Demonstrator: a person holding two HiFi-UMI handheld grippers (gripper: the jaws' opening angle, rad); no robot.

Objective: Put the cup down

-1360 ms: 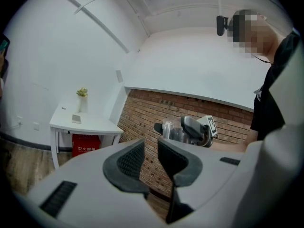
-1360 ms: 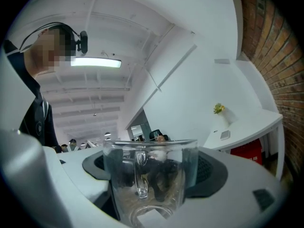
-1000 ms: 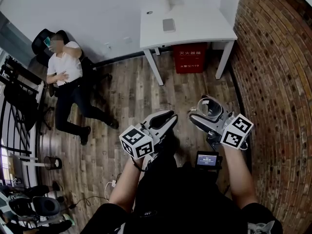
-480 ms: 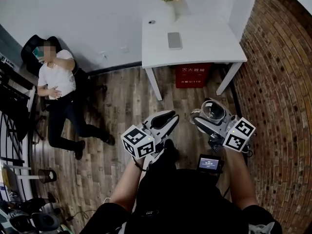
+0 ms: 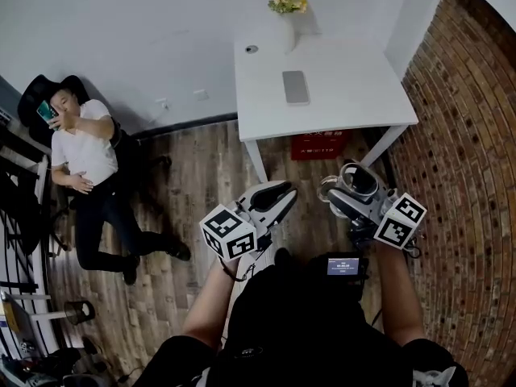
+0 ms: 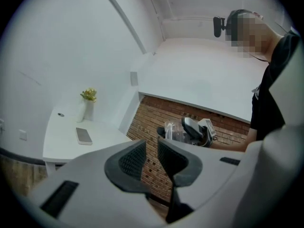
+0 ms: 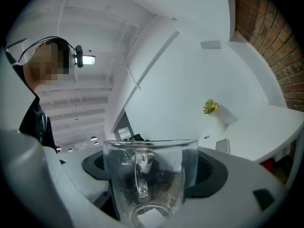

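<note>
A clear glass cup (image 7: 149,179) with a handle sits between the dark pads of my right gripper (image 7: 149,175), which is shut on it. From the head view the cup (image 5: 355,181) hangs in the right gripper (image 5: 348,192) above the wooden floor, short of the white table (image 5: 347,103). My left gripper (image 5: 272,201) is held beside it to the left, over the floor. Its jaws (image 6: 151,158) stand a narrow gap apart with nothing between them. The left gripper view also catches the cup (image 6: 173,131) to its right.
On the table lie a phone (image 5: 296,87) and a small round fitting (image 5: 252,49); a white vase with flowers (image 5: 288,10) stands at its back edge. A red box (image 5: 318,145) sits under it. A brick wall (image 5: 463,151) runs along the right. A person (image 5: 76,147) sits at left.
The head view has shifted: the table and vase now sit lower and larger, and the seated person has slid left. Both grippers keep their pose, with the cup still held.
</note>
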